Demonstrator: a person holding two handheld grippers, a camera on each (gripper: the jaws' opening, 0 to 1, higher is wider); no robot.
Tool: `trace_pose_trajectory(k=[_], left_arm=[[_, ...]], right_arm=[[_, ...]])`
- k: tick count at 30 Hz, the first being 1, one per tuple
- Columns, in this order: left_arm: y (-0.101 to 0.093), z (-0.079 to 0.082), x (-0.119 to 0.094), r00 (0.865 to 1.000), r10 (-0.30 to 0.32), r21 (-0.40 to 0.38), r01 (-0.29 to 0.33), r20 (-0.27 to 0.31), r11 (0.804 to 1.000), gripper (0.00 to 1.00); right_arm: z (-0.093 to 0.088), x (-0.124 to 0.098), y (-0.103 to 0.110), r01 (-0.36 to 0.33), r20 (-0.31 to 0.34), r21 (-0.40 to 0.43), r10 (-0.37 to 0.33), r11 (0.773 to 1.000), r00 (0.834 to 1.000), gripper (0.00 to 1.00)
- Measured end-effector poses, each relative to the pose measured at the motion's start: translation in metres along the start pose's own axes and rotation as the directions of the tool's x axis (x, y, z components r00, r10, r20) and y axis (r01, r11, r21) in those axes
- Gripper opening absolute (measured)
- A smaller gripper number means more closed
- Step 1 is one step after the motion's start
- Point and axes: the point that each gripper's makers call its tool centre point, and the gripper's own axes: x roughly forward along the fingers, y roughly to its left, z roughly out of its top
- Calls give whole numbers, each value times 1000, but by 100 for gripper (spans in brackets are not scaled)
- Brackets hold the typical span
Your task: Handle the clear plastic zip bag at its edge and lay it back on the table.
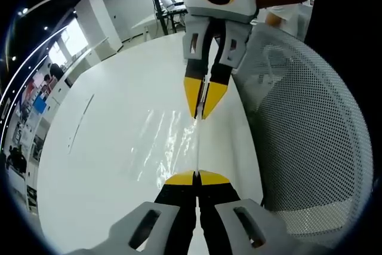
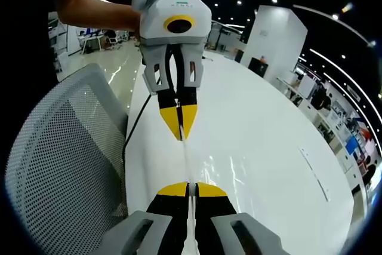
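The clear plastic zip bag (image 1: 160, 141) is stretched between both grippers just above the white table (image 1: 101, 147). Its top edge runs as a thin line from one pair of yellow tips to the other. In the left gripper view my left gripper (image 1: 197, 178) is shut on the near end of that edge, and my right gripper (image 1: 203, 111) comes in from the top, shut on the far end. In the right gripper view my right gripper (image 2: 191, 190) pinches the edge of the bag (image 2: 186, 159) at the bottom, facing my left gripper (image 2: 181, 131). The bag's body glints over the table (image 2: 268, 123).
A grey mesh office chair (image 1: 310, 129) stands close against the table's edge, also in the right gripper view as the chair (image 2: 65, 153). A dark cable (image 2: 133, 125) runs along that edge. A person's arm (image 2: 95, 10) holds the left gripper. Desks and shelves stand far behind.
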Motion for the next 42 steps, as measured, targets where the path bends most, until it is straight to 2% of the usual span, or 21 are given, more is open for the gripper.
trace_pose_trajectory(k=[42], left_arm=[[-3,0,-5,1000,15,-3,-16,-3,1000,0]], right_arm=[[0,-2,2,2,0,-18,-2,1000,1000,0]])
